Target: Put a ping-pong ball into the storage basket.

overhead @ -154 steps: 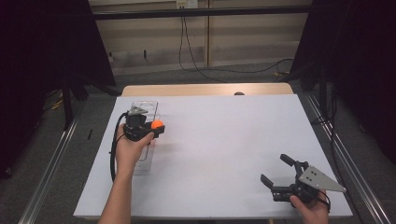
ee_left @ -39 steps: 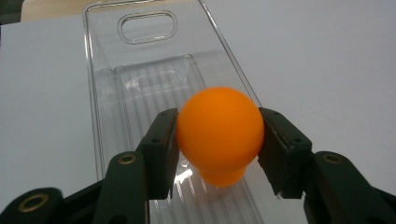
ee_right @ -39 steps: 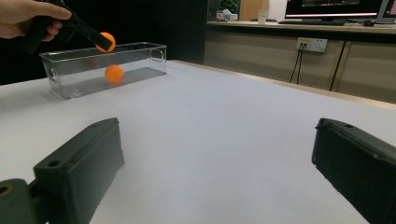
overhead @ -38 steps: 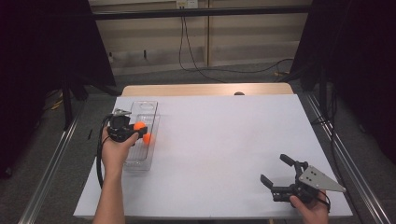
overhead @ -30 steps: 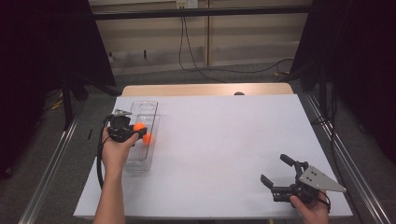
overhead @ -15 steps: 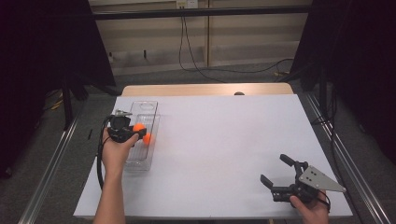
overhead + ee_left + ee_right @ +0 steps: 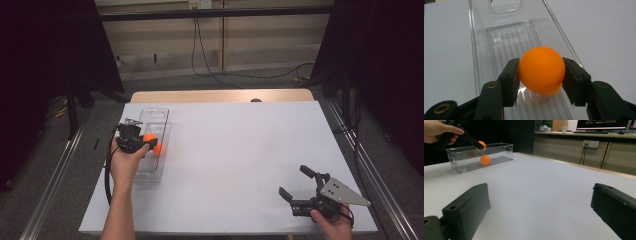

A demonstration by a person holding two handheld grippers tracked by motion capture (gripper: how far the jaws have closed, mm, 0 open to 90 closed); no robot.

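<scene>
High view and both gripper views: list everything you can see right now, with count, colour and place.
Orange ball: one, orange, clamped between the left gripper's jaws above the clear bin.
Second orange ball: one, orange, lying on the floor of the clear bin.
Clear bin: one, transparent plastic, long and narrow, on the left part of the table.
Table: one, white top, with a wooden edge at its far side.
Cables: several, black, on the floor and wall beyond the table.
Wall sockets: one white strip, on the wall in the right gripper view.
Left gripper: one, black, over the bin, shut on the ball.
Right gripper: one, black with a grey plate, near the table's front right corner, jaws open, nothing between them.
</scene>
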